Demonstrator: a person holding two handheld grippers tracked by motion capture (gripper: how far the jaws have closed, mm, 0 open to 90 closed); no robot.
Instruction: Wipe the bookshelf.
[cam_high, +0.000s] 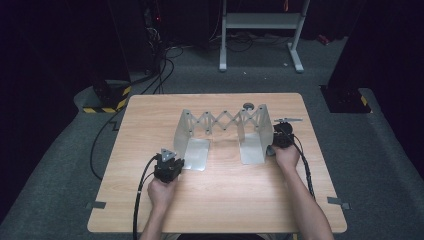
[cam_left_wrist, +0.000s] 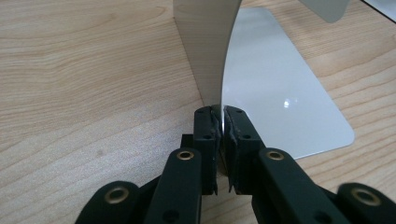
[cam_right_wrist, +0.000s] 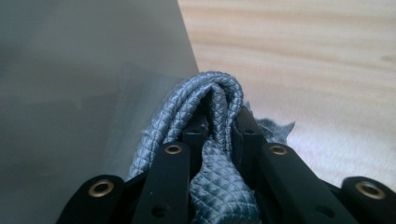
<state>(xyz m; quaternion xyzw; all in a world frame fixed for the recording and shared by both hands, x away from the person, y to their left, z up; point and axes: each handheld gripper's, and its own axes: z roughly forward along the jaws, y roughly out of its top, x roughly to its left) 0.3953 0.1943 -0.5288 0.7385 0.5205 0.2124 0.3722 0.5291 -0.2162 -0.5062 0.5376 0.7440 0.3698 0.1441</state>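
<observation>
Where the left gripper (cam_left_wrist: 222, 122) rises from the bottom centre of its own view, its two black jaws stand nearly together, pinched on the thin lower edge of an upright metal plate (cam_left_wrist: 205, 42) belonging to the extendable metal bookend rack (cam_high: 223, 131). In the high view this left gripper (cam_high: 176, 165) sits at lower centre-left, held by the left hand (cam_high: 161, 191), touching the rack's left end.

Left end of rack: upright plate standing on the table, with a flat, shiny base plate (cam_left_wrist: 280, 93) lying on the wood just to the right of the jaws in the left gripper view, round-cornered, reaching toward the right edge of the frame.

Right gripper (cam_right_wrist: 219, 128): jaws narrow, clamped on a folded grey quilted cloth (cam_right_wrist: 205, 102), whose fold bulges above the jaw tips at the frame's centre. The cloth lies against a dull grey metal surface (cam_right_wrist: 84, 70) filling the left half of that view; whether it presses on it cannot be told. In the high view the right gripper (cam_high: 281, 137) is at centre-right, just beside the outer face of the rack's right upright, held by the right hand (cam_high: 287, 156).

Rack, overall: two L-shaped ends joined by a scissor lattice (cam_high: 222, 121), middle of the frame in the high view.

Table (cam_high: 150, 120): pale wood, grain visible, bearing all of the above.
</observation>
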